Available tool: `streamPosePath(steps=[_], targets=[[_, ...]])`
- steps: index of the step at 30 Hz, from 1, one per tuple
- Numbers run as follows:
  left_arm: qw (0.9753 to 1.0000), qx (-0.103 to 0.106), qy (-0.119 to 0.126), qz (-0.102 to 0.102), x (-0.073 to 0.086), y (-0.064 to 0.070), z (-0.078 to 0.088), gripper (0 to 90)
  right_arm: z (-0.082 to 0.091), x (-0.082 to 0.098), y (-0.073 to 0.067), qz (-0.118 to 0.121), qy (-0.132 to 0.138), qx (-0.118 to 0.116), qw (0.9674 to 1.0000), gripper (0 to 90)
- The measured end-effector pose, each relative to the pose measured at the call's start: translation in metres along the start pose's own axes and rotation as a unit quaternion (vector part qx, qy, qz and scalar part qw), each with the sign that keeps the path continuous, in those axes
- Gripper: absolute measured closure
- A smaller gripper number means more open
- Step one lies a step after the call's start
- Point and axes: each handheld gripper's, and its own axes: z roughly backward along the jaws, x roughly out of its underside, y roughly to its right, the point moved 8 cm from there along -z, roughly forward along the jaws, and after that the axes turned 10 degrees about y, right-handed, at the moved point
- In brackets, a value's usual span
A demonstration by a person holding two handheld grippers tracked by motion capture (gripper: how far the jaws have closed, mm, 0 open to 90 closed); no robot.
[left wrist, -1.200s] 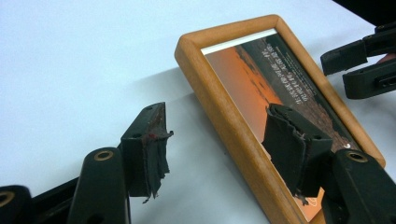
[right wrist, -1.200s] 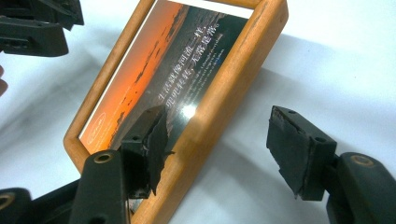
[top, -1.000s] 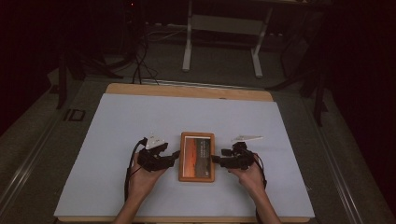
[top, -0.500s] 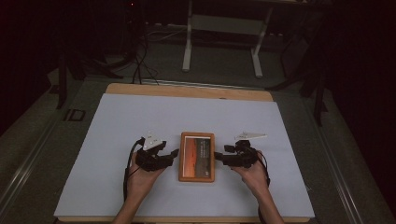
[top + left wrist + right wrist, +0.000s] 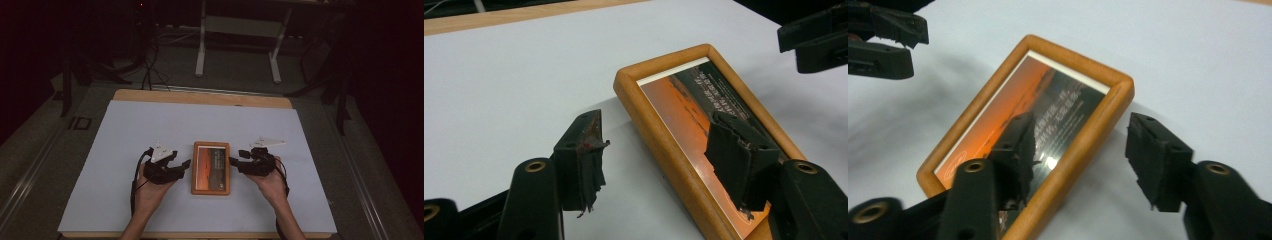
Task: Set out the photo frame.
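Wooden picture frame (image 5: 211, 168) flat on the white table sheet (image 5: 125, 130), midway between both claws. Left gripper (image 5: 669, 160) astride the frame's left rail, gaping, pads clear of the wood. Right gripper (image 5: 1083, 155) astride the right rail (jaws just been closing), wood between, not yet pinched.

The right gripper (image 5: 234, 161) backs off toward 3 o'clock from the picture frame (image 5: 211, 168), lifting a bit, and its fingers (image 5: 1158, 160) have just been closing, straddling the frame's edge without pinching.
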Motion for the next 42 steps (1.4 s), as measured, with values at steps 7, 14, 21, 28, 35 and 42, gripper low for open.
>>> streamPosePath(steps=[7,14,21,28,35,42], targets=[[1.0,0.003,-0.002,0.0,0.0,0.001,0.001,40.2,-0.007,-0.005,-0.001,0.004,0.01,0.002,0.9999,62.5],[1.0,0.004,-0.004,-0.005,0.0,0.002,0.001,40.5,-0.016,-0.012,-0.001,0.02,0.017,0.015,0.9995,73.5],[0.9999,0.005,-0.01,-0.01,0.002,0.004,-0.001,41.1,-0.021,-0.017,0.002,0.037,0.024,0.022,0.9988,89.8],[0.9999,0.007,-0.008,-0.007,0.001,0.003,0.0,41.0,-0.03,-0.018,0.006,0.06,0.021,0.033,0.9974,90.0],[0.9999,0.007,-0.008,-0.007,0.001,0.004,0.0,41.0,-0.043,-0.015,0.007,0.07,0.016,0.036,0.9968,90.0],[1.0,0.004,-0.003,-0.006,-0.001,0.0,0.003,41.0,-0.05,-0.014,0.009,0.073,0.014,0.042,0.9963,90.0]])
